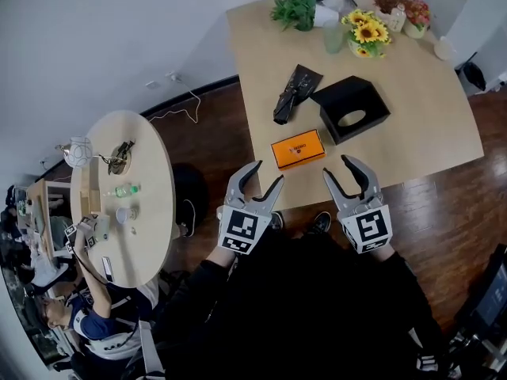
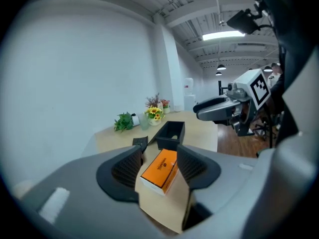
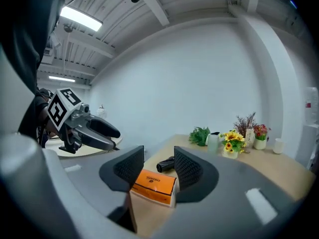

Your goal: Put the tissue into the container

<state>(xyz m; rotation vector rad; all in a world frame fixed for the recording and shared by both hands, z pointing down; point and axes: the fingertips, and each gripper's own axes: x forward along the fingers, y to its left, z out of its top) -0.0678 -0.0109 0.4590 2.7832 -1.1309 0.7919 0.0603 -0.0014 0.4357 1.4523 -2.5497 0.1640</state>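
An orange tissue box (image 1: 298,149) lies flat near the front edge of the wooden table (image 1: 428,125). Just behind it to the right stands a black container (image 1: 354,109) with an oval opening in its top. My left gripper (image 1: 267,172) hovers open at the table's front edge, left of the box, with nothing between its fingers. My right gripper (image 1: 337,166) is open too, just right of the box. In the left gripper view the tissue box (image 2: 160,171) shows beyond the jaws, with the container (image 2: 170,135) farther back. In the right gripper view the box (image 3: 155,185) also lies beyond the jaws.
A black folded object (image 1: 295,93) lies left of the container. A green plant (image 1: 295,8), sunflowers (image 1: 367,32) and a cup (image 1: 333,36) line the far edge. A round table (image 1: 123,196) with small items stands at left, with people seated nearby.
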